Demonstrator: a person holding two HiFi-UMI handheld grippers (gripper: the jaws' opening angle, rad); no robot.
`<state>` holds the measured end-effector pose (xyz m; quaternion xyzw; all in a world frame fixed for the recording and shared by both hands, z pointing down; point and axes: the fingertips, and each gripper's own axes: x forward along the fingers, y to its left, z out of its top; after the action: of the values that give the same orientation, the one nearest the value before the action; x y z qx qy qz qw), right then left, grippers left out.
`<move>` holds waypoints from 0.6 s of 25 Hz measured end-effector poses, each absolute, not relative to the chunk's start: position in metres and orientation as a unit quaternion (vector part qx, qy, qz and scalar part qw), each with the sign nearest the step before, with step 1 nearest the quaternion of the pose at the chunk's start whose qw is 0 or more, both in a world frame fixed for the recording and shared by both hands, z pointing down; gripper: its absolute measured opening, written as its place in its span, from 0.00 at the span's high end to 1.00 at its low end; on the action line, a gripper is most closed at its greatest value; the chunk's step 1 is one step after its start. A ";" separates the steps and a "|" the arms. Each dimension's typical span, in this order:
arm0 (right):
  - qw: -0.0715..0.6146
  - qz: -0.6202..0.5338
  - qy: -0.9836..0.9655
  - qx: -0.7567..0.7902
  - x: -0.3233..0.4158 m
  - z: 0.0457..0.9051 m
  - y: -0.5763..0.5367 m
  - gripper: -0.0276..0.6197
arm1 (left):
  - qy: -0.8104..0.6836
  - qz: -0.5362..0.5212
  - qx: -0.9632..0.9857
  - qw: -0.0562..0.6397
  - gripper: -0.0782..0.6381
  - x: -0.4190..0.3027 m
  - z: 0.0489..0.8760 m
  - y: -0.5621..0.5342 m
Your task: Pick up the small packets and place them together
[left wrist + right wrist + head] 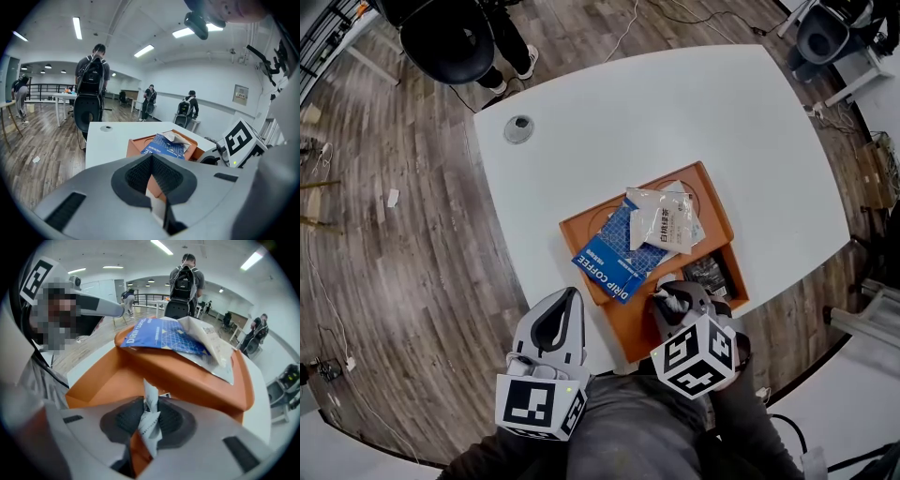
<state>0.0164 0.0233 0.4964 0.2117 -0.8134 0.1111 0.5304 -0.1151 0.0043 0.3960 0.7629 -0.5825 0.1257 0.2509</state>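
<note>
Table (pixel 675 103), tray (pixel 626 326), right gripper (pixel 149 417) seemingly pinching packet (pixel 151 400)

Claw (pixel 146 422) grips white packet (pixel 150 404) over orange tray (pixel 105 378).

Packets (pixel 661 220) piled on tray (pixel 584 231) — tray on table (pixel 675 103).

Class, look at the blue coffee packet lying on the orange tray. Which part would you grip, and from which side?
Probably the printed end of the blue coffee packet, approached from the person's side. That end juts past the raised rim of the orange tray, so a jaw could slide beneath, while the white packet lies over the far end.
</note>
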 end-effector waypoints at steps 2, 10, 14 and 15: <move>0.521 0.105 -0.817 0.222 0.016 0.490 0.025 0.84 | -0.581 0.125 0.765 0.246 0.90 -0.114 0.393 0.007; 0.444 0.087 -0.848 0.276 0.016 0.440 0.033 0.86 | -0.574 0.115 0.780 0.221 0.90 -0.105 0.376 0.023; 0.417 0.071 -0.855 0.299 0.020 0.411 0.034 0.86 | -0.571 0.107 0.787 0.206 0.90 -0.100 0.361 0.029; 0.411 0.067 -0.857 0.303 0.020 0.404 0.034 0.86 | -0.571 0.104 0.789 0.202 0.90 -0.099 0.357 0.030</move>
<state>0.0204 0.0341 0.4042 0.3035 -0.8568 0.0675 0.4114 -0.0990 0.0299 0.3566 0.7892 -0.5706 0.1039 0.2021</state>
